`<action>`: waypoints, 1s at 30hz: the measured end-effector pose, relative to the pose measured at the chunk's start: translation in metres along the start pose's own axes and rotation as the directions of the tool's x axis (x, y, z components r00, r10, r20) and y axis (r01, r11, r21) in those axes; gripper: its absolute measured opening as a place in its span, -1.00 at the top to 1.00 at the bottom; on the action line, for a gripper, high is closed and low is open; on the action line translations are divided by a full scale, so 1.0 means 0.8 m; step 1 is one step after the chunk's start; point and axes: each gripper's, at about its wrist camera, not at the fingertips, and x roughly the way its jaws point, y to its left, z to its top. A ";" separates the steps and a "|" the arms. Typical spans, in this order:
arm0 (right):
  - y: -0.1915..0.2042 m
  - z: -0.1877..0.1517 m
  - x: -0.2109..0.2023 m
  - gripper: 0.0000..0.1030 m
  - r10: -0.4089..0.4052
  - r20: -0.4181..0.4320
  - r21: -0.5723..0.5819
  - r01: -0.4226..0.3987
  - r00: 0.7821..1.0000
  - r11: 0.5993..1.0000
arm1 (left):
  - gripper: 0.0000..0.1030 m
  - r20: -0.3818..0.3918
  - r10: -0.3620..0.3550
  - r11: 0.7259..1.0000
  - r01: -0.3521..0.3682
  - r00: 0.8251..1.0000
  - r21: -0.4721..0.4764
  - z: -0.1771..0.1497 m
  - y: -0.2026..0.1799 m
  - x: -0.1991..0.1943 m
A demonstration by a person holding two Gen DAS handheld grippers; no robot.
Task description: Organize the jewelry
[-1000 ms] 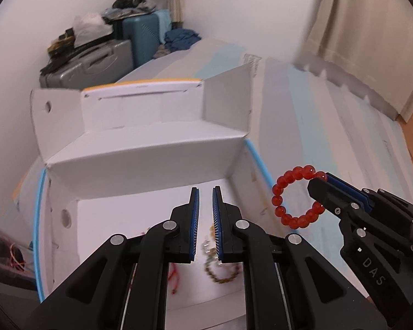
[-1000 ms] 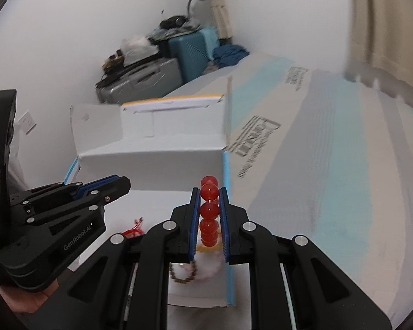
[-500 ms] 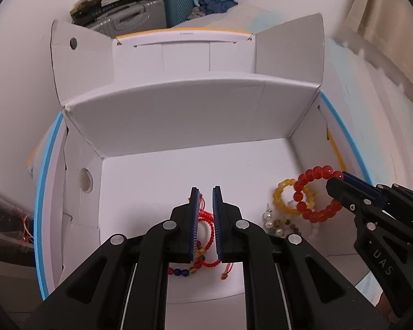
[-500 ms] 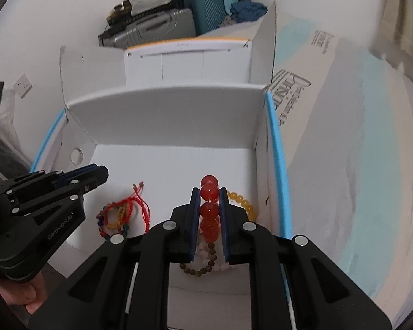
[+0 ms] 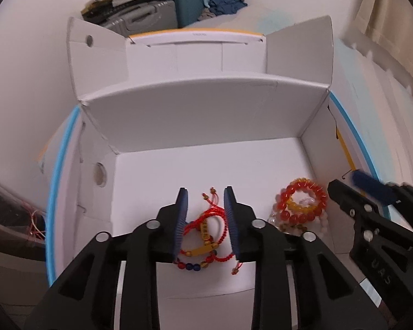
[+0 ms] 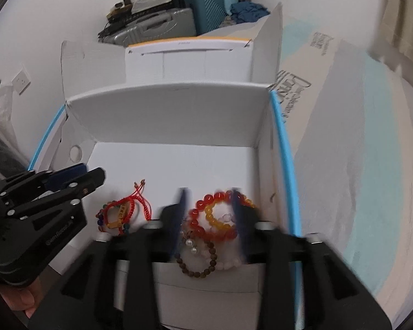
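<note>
An open white cardboard box [image 5: 206, 115] [image 6: 168, 115] holds the jewelry. The red bead bracelet [image 5: 303, 200] [image 6: 212, 217] lies on the box floor at the right, on a yellow bead bracelet [image 6: 214, 221], beside a brown bead bracelet [image 6: 198, 266] and pale beads. Red cord bracelets with gold and blue beads [image 5: 206, 233] [image 6: 121, 214] lie at the front left. My right gripper [image 6: 209, 220] is open over the red bracelet, not gripping it. My left gripper [image 5: 206, 220] is open over the cord bracelets.
The box has raised flaps and blue-edged sides [image 5: 62, 181] [image 6: 286, 165]. It sits on a pale blue and grey striped surface [image 6: 358, 151]. Suitcases and clutter [image 5: 157, 8] stand against the far wall.
My right gripper opened and let the red bead bracelet go; it now lies in the box. My left gripper opened from shut. Both grippers moved closer over the box floor.
</note>
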 end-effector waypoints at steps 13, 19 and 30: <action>0.013 -0.038 -0.090 -0.77 -0.076 0.104 0.013 0.075 0.992 0.997 | -0.65 0.119 0.059 0.997 -0.054 0.991 -0.047 -0.037 0.031 -0.086; 0.022 -0.058 -0.116 -0.83 -0.098 0.109 0.039 0.094 0.989 0.995 | -0.82 0.128 0.062 0.996 -0.053 0.990 -0.074 -0.065 0.045 -0.113; 0.038 -0.096 -0.153 -0.85 -0.149 0.123 0.059 0.142 0.981 0.988 | -0.88 0.123 0.067 0.996 -0.059 0.990 -0.071 -0.114 0.057 -0.136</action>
